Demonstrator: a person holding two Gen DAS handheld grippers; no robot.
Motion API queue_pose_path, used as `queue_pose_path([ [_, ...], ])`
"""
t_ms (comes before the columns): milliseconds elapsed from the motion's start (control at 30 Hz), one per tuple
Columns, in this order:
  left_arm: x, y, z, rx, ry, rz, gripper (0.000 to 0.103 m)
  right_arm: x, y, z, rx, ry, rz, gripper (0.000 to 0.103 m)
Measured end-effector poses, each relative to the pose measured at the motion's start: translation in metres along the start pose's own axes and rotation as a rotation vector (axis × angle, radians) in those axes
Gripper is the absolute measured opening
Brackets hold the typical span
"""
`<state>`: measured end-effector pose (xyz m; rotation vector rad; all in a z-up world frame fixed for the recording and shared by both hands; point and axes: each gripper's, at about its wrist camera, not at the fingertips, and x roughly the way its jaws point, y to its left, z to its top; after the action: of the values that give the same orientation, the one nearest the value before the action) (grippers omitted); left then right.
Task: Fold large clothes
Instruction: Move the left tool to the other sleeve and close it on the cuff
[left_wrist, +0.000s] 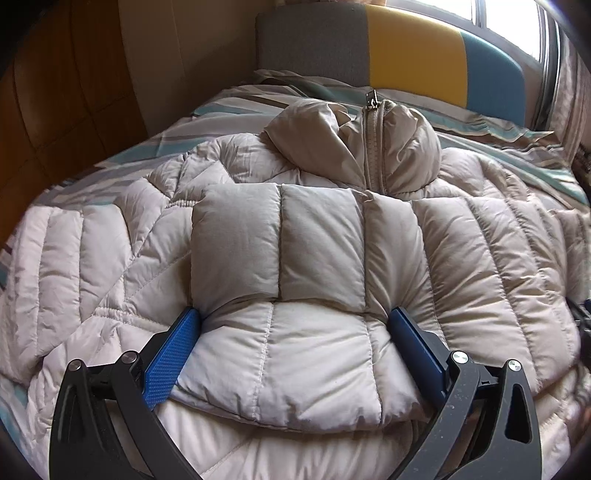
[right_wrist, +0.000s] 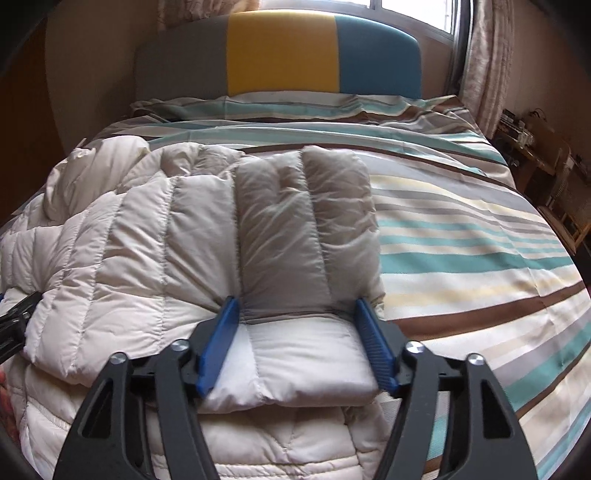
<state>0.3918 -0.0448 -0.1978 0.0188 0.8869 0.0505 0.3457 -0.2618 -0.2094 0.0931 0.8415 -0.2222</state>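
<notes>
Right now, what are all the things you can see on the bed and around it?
Puffer jacket: one, cream-white, spread on the bed, hem folded up.
Zipper: one, grey, closed at the collar.
Duvet cover: one, teal, brown and cream stripes, under the jacket.
Headboard: one, grey, yellow and teal, far end of the bed.
Curtain: one, beige patterned, by the window.
Left gripper: one, black with blue pads, squeezing the folded hem.
Right gripper: one, black with blue pads, squeezing the hem near its edge.
</notes>
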Motion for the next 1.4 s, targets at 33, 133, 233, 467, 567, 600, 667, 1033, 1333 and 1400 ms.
queue_pose_path([
  [33, -0.003, 0.006, 0.000, -0.005, 0.005, -0.022, 0.100, 0.003, -0.005, 0.000, 0.025, 0.016, -0.003, 0.089],
  [133, -0.016, 0.029, -0.002, -0.067, -0.006, -0.063, 0.100, 0.007, -0.018, 0.001, 0.087, 0.043, 0.060, 0.091],
  [233, -0.031, 0.062, -0.003, -0.168, -0.033, -0.042, 0.100, 0.006, -0.015, 0.001, 0.068, 0.034, 0.037, 0.091],
  [467, -0.065, 0.149, -0.008, -0.306, -0.115, 0.080, 0.100, 0.004, -0.013, 0.002, 0.055, 0.029, 0.011, 0.093],
  [567, -0.076, 0.192, -0.013, -0.364, -0.133, 0.140, 0.100, 0.002, -0.012, 0.000, 0.052, 0.026, 0.005, 0.093],
  [600, -0.078, 0.204, -0.015, -0.382, -0.129, 0.156, 0.100, 0.002, -0.013, 0.000, 0.053, 0.026, 0.005, 0.093],
  [667, -0.082, 0.240, -0.025, -0.447, -0.113, 0.200, 0.100, 0.002, -0.012, 0.000, 0.052, 0.026, 0.006, 0.094],
  [1033, -0.110, 0.383, -0.096, -0.811, -0.079, 0.386, 0.100, 0.002, -0.013, 0.000, 0.054, 0.026, 0.007, 0.094],
  [1333, -0.097, 0.429, -0.109, -0.921, -0.040, 0.456, 0.099, 0.001, -0.014, -0.001, 0.055, 0.026, 0.007, 0.094],
  [1400, -0.086, 0.431, -0.109, -0.933, -0.012, 0.442, 0.087, 0.001, -0.014, -0.001, 0.055, 0.026, 0.008, 0.094],
])
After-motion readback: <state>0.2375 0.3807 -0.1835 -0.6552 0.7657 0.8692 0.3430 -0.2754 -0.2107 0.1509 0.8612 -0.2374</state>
